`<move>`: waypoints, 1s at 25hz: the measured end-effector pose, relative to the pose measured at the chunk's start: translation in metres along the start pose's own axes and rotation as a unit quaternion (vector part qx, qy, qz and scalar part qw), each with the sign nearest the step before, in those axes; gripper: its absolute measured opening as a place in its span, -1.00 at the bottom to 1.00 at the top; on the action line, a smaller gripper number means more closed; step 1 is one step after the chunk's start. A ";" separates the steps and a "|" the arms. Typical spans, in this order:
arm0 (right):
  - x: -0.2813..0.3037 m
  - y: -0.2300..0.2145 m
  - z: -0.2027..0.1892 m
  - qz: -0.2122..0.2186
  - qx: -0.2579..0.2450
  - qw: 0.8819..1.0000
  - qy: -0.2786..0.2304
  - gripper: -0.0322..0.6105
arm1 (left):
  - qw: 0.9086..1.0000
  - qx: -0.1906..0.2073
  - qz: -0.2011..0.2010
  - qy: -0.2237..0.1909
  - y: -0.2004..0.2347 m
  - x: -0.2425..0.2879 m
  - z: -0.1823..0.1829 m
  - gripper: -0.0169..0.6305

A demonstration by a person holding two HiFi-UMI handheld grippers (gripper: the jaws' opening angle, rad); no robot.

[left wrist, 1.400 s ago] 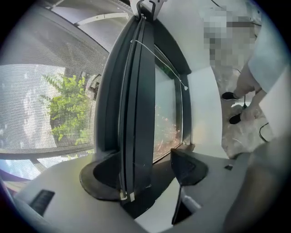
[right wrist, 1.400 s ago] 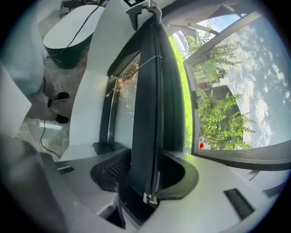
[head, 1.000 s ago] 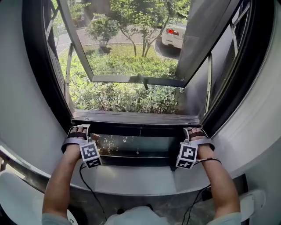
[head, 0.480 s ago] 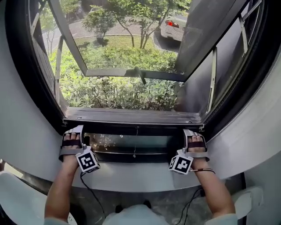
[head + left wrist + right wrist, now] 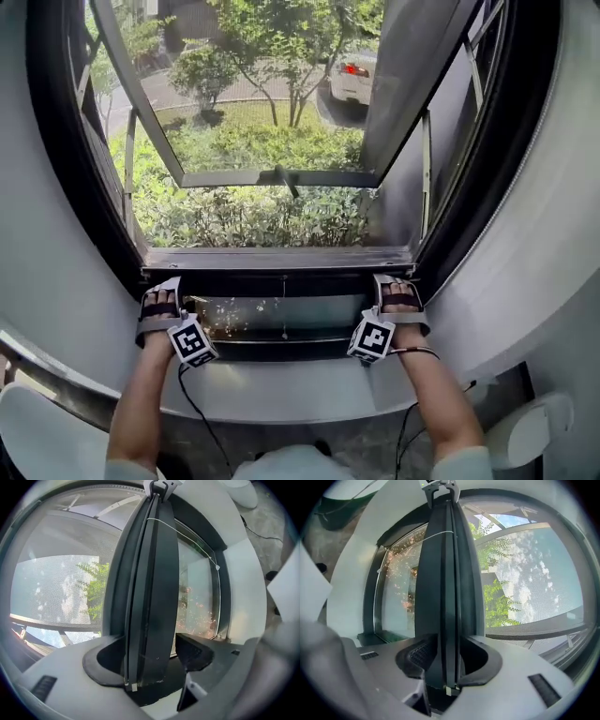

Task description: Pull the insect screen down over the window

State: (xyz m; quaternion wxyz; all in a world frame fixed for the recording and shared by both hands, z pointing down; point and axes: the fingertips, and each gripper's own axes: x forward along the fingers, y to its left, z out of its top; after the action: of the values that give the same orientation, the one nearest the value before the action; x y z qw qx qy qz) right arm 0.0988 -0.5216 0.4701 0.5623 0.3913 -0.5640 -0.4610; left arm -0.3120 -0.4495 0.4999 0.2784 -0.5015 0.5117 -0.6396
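Observation:
The insect screen's mesh (image 5: 253, 141) covers the window, and its dark bottom bar (image 5: 281, 261) lies low across the opening. My left gripper (image 5: 159, 289) is at the bar's left end and my right gripper (image 5: 394, 284) at its right end. In the left gripper view the bar (image 5: 150, 597) runs between the jaws of the left gripper (image 5: 150, 653); it rests against one pad, and the other pad (image 5: 194, 651) stands slightly off it. In the right gripper view the right gripper (image 5: 450, 656) is closing, with both pads on the bar (image 5: 447, 573).
Below the bar is a fixed glass pane (image 5: 281, 314), then a white curved sill (image 5: 281, 389). An outward-opened sash (image 5: 281, 178) hangs beyond the mesh, over shrubs. Dark window frame sides (image 5: 56, 187) flank both grippers. Cables trail from the grippers down past the sill.
Both grippers stay at the bar's ends. The right gripper and its marker cube have shifted a little inward, and the view has tilted slightly.

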 end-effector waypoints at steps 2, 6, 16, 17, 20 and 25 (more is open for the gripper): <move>-0.004 0.000 0.000 0.012 0.005 1.000 0.001 -0.43 | 1.000 -0.015 -0.004 -0.002 0.001 -0.003 0.000 0.13; -0.021 -0.010 -0.002 0.015 0.062 0.998 0.003 -0.43 | 0.996 -0.091 0.000 -0.021 0.015 -0.023 0.003 0.12; -0.115 -0.025 0.052 0.037 0.432 0.889 -0.144 -0.43 | 0.817 -0.514 -0.072 -0.249 0.021 -0.131 0.045 -0.77; -0.128 -0.022 0.065 0.045 0.453 0.875 -0.165 -0.45 | 0.800 -0.533 -0.074 -0.267 0.017 -0.142 0.047 -0.83; -0.165 -0.012 0.093 0.054 0.509 0.834 -0.207 -0.60 | 0.757 -0.579 -0.079 -0.293 -0.002 -0.171 0.045 -0.91; -0.209 0.038 0.119 0.083 0.588 0.779 -0.204 -0.88 | 0.726 -0.614 -0.089 -0.297 -0.046 -0.199 0.030 -0.91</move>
State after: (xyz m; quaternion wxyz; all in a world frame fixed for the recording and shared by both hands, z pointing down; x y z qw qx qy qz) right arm -0.0042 -0.3016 0.4565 0.1310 0.4948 -0.8570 -0.0607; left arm -0.2085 -0.2732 0.4707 -0.0105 -0.7709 0.6363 -0.0261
